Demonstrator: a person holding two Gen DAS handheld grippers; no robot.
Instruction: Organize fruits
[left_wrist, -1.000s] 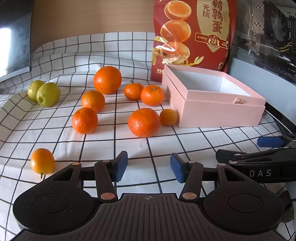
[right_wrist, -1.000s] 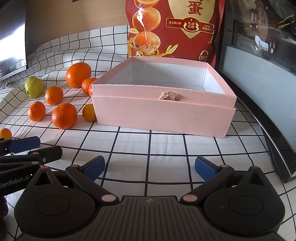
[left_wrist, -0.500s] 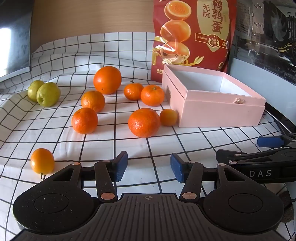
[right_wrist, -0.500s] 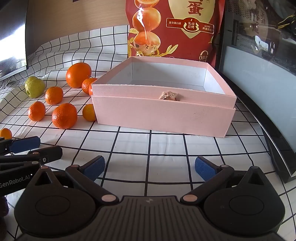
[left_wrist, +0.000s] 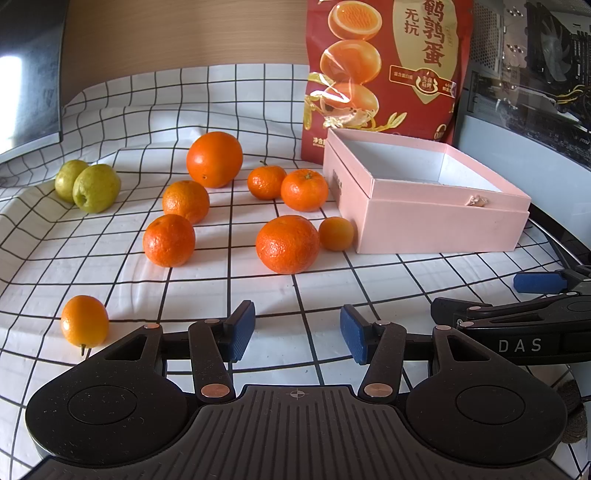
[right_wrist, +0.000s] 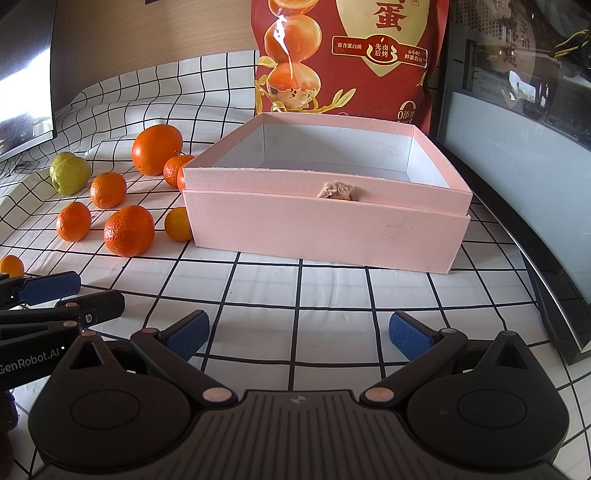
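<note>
The fruit lies loose on the cloth (left_wrist: 110, 258): a big orange (left_wrist: 214, 159) at the back, mandarins (left_wrist: 287, 243) scattered ahead of it, two green fruits (left_wrist: 96, 187) far left, and one small orange (left_wrist: 84, 320) just beside the left gripper (left_wrist: 297, 330). None is in the box (right_wrist: 325, 229) yet, which stands open and looks empty, right of the fruit, with a little mandarin (left_wrist: 336, 233) touching or almost touching its left wall.

Both tongs stand open over bare cloth with nothing between them; the right gripper (right_wrist: 297, 334) faces the box front.

My worry is rolling. Round fruit on a rumpled cloth will likely scoot away if a pad nudges it off-centre, and the close pair of mandarins (left_wrist: 304, 189) near the box corner leaves little room for a finger between them. The fruit against the box wall looks hard to straddle; a finger could shove the light box instead. Dropping fruit from high might bounce it out over the low rim.

There is free room on the near cloth. Tight spots: the red bag (left_wrist: 384, 74) right behind the box, the dark edge (right_wrist: 546, 295) at right, and the two grippers close side by side.
</note>
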